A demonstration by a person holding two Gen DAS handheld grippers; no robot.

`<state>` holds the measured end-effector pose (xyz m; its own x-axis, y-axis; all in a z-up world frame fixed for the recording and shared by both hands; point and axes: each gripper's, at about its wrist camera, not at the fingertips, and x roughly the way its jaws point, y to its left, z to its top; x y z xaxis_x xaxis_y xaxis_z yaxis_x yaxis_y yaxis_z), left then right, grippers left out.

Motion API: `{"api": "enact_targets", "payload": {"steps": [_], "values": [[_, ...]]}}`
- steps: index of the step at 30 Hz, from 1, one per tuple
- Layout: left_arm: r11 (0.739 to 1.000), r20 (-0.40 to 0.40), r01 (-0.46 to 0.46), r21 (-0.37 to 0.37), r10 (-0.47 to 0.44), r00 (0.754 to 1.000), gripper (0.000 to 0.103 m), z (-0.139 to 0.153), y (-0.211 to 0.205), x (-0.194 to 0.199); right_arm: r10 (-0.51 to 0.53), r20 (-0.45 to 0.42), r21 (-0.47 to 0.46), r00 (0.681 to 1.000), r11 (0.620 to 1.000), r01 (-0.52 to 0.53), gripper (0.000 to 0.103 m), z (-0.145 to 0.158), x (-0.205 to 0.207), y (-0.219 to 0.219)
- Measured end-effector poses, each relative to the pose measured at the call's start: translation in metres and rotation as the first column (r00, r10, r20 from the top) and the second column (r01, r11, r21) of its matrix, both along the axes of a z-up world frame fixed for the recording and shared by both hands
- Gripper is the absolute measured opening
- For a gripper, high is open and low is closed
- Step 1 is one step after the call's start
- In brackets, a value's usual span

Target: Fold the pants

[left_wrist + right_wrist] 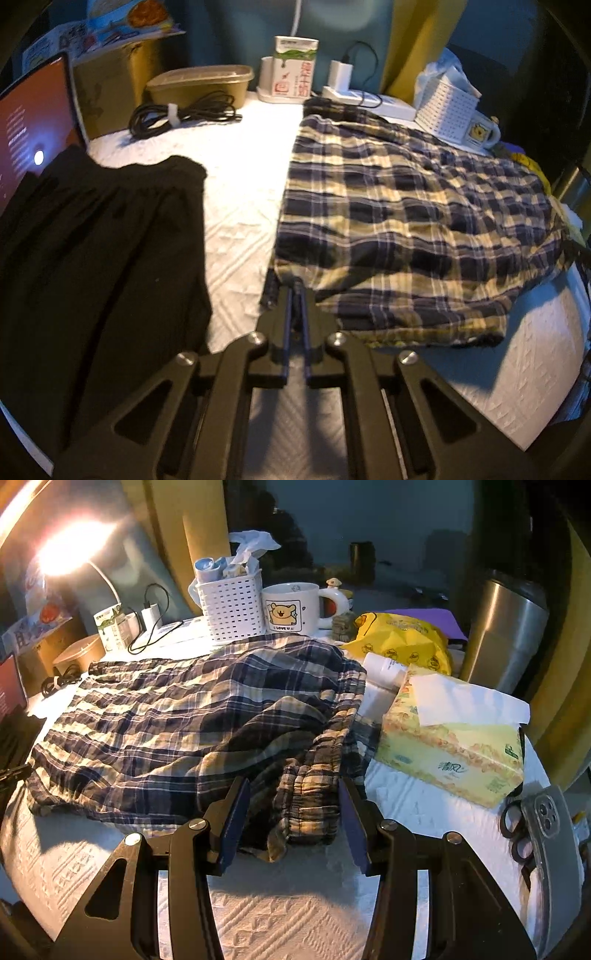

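Plaid pants [413, 229] in navy and cream lie spread and partly folded on my desk [243, 192], which is covered with a white textured cloth.

My left gripper [295, 295] sits at the near left corner of the pants. Its jaws are pressed almost together, and a bit of the plaid fabric edge sits between the tips, so they appear to be pinching that corner.

My right gripper [293, 805] is at the other end of the pants, by the gathered elastic waistband [314, 794]. Its jaws stand wide apart, one on each side of the bunched waistband, holding nothing. The waistband lies rumpled in the gap between them, reaching toward me.

A black garment [99, 266] lies to the left of the pants, apart from them, with bare cloth between. Behind the pants stand a white perforated basket [231, 609] and a bear mug [291, 607], just beside the fabric's far edge. To the right of the waistband sit a yellow tissue box [454, 746], and nearer the desk's edge a phone [550, 819] in a clear case. A coiled black cable [177, 114] lies at the back left.
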<state>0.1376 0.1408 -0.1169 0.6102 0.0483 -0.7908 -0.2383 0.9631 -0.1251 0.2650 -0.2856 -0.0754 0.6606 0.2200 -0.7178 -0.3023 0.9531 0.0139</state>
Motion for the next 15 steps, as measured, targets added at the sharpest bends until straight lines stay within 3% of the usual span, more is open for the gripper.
{"api": "enact_targets", "payload": {"steps": [3, 9, 12, 15], "values": [[1.0, 0.003, -0.028, -0.002, 0.028, 1.0, 0.007, 0.01, 0.007, 0.001, -0.003, 0.005, 0.002, 1.0, 1.0, 0.003, 0.051, 0.002, 0.0, -0.001], [0.994, 0.073, -0.081, 0.078, 0.075, 0.994, 0.011, 0.043, 0.026, 0.009, -0.028, 0.07, 0.025, 0.997, 0.999, 0.026, 0.051, 0.027, -0.005, -0.007], [0.993, 0.095, -0.039, 0.107, 0.029, 0.995, 0.013, 0.052, 0.027, 0.027, -0.016, 0.09, 0.031, 0.996, 0.999, 0.013, 0.051, 0.038, -0.004, -0.006], [0.988, 0.101, 0.073, 0.133, -0.087, 0.991, 0.014, 0.06, 0.013, 0.063, 0.011, 0.099, 0.018, 0.995, 1.0, -0.013, 0.051, 0.043, 0.006, 0.004]]}}
